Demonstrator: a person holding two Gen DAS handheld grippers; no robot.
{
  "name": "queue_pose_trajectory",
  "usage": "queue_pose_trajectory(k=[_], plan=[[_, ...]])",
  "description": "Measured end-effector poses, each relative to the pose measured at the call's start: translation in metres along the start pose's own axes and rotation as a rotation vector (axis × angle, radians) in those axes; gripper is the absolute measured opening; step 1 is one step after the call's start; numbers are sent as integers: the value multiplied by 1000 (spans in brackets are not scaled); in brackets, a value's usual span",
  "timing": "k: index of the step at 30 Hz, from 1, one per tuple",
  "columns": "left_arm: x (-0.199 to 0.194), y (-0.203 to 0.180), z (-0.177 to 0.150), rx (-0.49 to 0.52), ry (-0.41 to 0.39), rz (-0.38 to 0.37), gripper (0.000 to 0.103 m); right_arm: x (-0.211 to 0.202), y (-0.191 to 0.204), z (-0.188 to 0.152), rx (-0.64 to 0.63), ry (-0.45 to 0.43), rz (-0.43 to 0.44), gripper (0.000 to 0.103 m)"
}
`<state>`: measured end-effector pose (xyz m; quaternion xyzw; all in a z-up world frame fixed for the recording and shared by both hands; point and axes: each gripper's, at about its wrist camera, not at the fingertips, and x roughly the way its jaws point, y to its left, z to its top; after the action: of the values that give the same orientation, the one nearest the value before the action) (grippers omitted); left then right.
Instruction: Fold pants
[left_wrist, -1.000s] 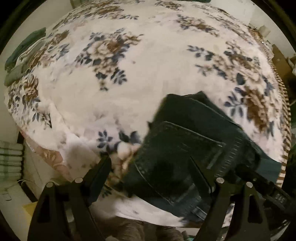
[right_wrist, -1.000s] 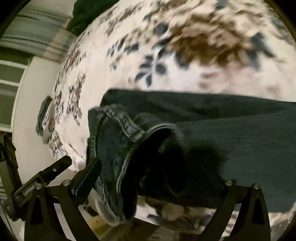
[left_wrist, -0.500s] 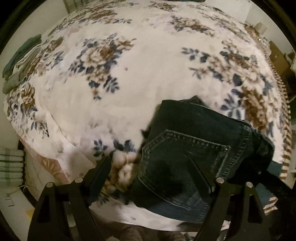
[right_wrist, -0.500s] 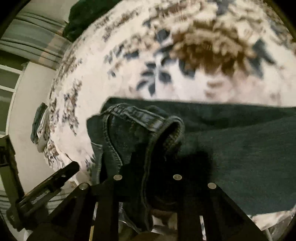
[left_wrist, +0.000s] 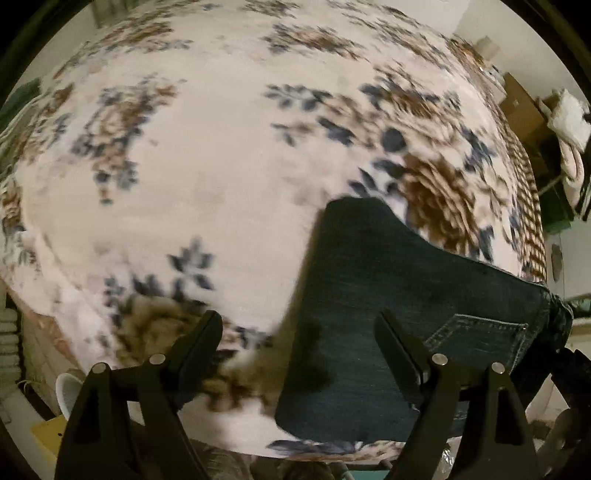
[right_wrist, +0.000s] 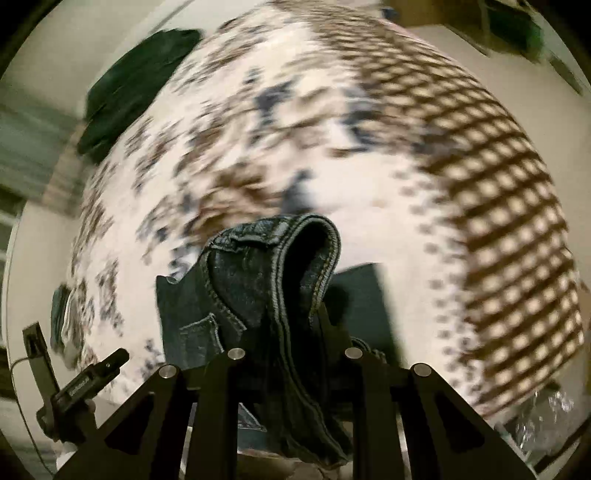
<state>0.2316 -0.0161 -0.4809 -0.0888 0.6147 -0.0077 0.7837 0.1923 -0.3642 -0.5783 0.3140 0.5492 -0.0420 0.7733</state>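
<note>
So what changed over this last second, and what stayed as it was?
The right gripper closed on the jeans at the waistband and lifted it, dragging the denim toward the right gripper's side. The left gripper stayed open, holding nothing, and the floral blanket stayed spread under the jeans.

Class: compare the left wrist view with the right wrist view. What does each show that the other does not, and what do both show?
Left wrist only: the left tongs open, and a white cup below the bed edge.
Right wrist only: the right tongs shut on the waistband, lifted into a loop, and dark green clothing at the far edge.
Both: the dark jeans on the floral blanket.
</note>
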Motion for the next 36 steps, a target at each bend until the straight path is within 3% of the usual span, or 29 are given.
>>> queue_pose_trajectory(k=[6,8,9,12,13,17,20,22,27,29,30,33,35,36], plan=[[35,-28,-4,37,48,7,84,14,-53,9,66,-12,-30,20],[45,-30,-4,46,64,30,84,35,-62,17,67,30,-33,23],[48,-30,-5,44,70,31,84,44,-68,22,66,48,-59,35],[53,-27,-5,33,83,24,84,49,-79,27,77,65,-102,92],[53,-27,-6,30,86,22,86,45,-83,26,88,58,-95,99],[55,-24,-12,16,102,1,86,35,-88,4,98,102,-16,99],[62,-18,-19,14,128,-5,90,45,-87,-23,71,165,-9,99],[67,-14,-23,9,137,-8,95,64,-91,-38,46,206,-51,99],[69,-7,-27,8,142,-23,100,71,-99,-39,30,143,-127,99],[69,-3,-27,-13,145,-35,100,62,-101,-37,64,125,-77,99],[68,0,-28,-31,149,-44,100,57,-106,-38,116,135,-12,99],[67,6,-33,-78,160,-70,100,60,-121,-49,244,254,87,97],[63,10,-38,-88,157,-76,100,70,-129,-60,315,310,180,57],[61,11,-40,-89,156,-75,100,69,-127,-61,310,303,170,46]])
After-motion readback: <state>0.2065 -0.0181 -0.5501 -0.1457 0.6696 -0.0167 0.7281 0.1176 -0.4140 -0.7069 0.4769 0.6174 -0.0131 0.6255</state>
